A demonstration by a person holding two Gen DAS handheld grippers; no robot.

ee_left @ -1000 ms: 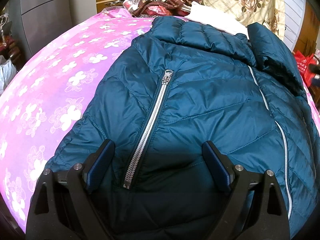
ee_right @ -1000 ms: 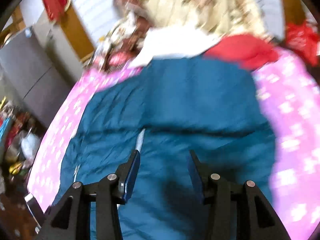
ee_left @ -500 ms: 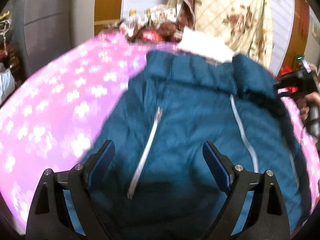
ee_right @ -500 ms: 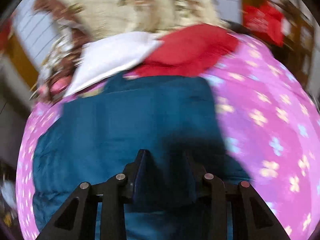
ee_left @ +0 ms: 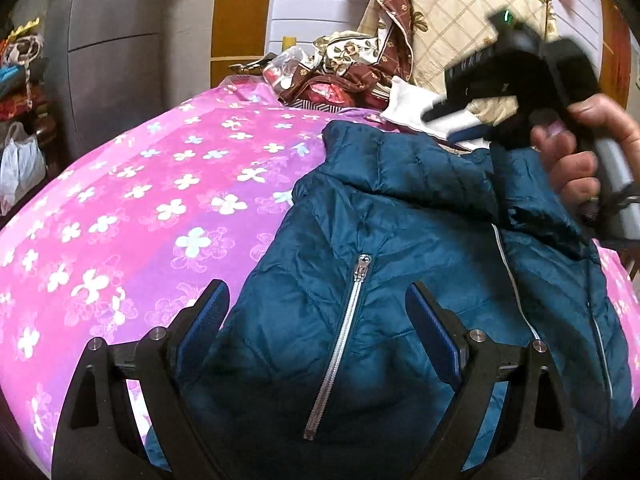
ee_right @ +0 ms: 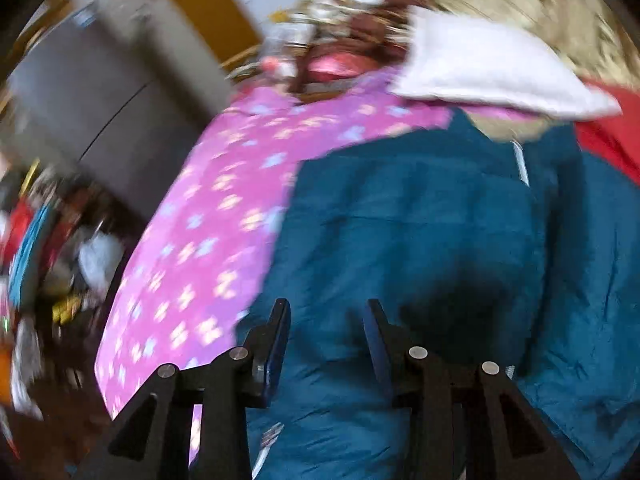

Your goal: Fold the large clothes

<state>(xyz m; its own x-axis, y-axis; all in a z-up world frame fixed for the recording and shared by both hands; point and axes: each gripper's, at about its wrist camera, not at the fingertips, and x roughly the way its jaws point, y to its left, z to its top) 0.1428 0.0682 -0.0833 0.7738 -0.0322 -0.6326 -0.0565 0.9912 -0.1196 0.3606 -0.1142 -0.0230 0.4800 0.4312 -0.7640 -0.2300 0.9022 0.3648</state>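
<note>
Left view: the teal jacket (ee_left: pixel 400 280) lies spread on the pink floral bedspread (ee_left: pixel 140 220); the left gripper (ee_left: pixel 320 320) hovers released over its zip, higher than before. Right view: the right gripper (ee_right: pixel 326 332), now near the jacket's collar, has narrowed but grasps nothing; slick padding could slip any pinch

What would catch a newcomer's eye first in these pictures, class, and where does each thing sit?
First, the teal puffer jacket spread front-up on the bed, its silver zipper running between the left gripper's wide-open fingers. Next, the bright pink flowered bedsheet filling the left of the view. At upper right, a hand holds the right gripper above the jacket's collar.
</note>
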